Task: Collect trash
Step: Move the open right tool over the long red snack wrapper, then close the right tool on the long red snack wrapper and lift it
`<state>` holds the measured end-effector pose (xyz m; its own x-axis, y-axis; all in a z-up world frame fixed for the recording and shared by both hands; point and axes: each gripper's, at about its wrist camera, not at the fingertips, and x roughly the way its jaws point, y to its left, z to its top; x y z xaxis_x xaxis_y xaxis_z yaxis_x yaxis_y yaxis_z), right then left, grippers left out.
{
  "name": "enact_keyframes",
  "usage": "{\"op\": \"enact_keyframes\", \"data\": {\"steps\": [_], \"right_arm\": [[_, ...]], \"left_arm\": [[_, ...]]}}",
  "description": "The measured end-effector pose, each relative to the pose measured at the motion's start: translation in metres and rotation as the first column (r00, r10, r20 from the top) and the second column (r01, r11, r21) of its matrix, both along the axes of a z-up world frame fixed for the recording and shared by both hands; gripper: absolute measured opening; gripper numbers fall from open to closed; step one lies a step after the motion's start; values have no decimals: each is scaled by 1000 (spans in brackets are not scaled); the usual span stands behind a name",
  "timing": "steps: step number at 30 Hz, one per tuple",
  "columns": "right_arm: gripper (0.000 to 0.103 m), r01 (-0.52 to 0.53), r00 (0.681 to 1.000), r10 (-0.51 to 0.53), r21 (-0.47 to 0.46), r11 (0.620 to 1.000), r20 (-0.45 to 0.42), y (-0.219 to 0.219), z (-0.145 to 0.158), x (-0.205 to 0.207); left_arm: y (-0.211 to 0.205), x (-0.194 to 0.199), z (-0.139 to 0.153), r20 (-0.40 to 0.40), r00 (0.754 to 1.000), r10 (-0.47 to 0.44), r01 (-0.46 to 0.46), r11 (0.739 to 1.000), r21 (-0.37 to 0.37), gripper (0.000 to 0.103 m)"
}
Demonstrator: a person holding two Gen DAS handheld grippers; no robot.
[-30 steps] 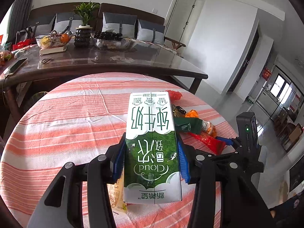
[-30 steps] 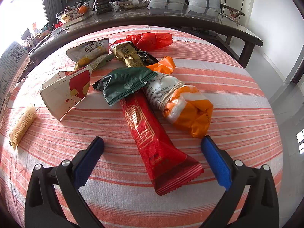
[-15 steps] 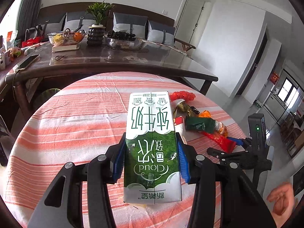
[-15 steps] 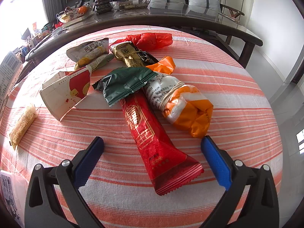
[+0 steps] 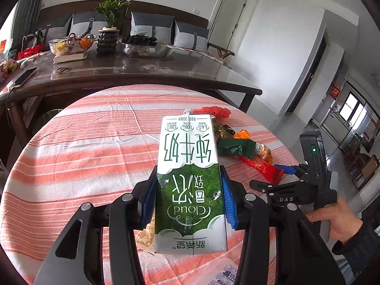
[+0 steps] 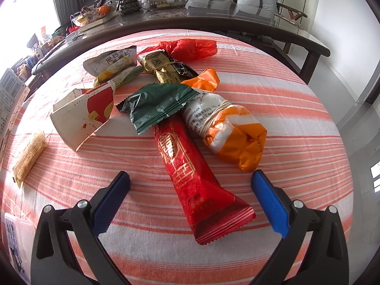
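My left gripper is shut on a green and white milk carton and holds it above the round table with the striped cloth. My right gripper is open and empty, low over the cloth, with the tail of a long red wrapper between its fingers. Around the wrapper lie a green wrapper, an orange and white bag, a gold packet, a red plastic bag, a flattened paper cup and a yellow snack bar. The right gripper also shows in the left wrist view.
A dark long table with fruit bowls, a plant and a phone stands behind the round table. A clear plastic item lies at the near left edge of the cloth. A sofa with cushions is at the back.
My left gripper has lifted and pulled back with the carton, so more of the table shows. My right gripper has not moved.
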<state>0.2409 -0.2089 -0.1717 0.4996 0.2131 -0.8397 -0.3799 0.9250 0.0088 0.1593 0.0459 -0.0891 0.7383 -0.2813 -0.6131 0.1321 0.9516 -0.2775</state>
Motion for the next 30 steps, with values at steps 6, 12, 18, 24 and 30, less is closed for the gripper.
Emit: {"op": "enact_keyframes", "data": {"steps": [6,12,18,24,30], "right_arm": [[89,-97,994,96,-3,995,-51,8,20,1],[30,-68,986,69,11,998,-151,5,16,-13],[52,-98,983,95,-14,995,-160,15,22,-34],[59,-106,983,99,-39,994,-155,35,14,-4],[19,-93,978,110,101,991,-177,27,24,-28]], "left_arm": [[-10,-2,2,11,1000,-24,24,999,24,47],[-10,-1,-3,-10,1000,-26,27,999,24,47],[-27,-4,-4,-11,997,-77,78,996,44,47],[-31,-2,-12,-30,996,-82,83,995,57,47],[-37,-8,-7,-19,994,-106,107,992,62,47]]}}
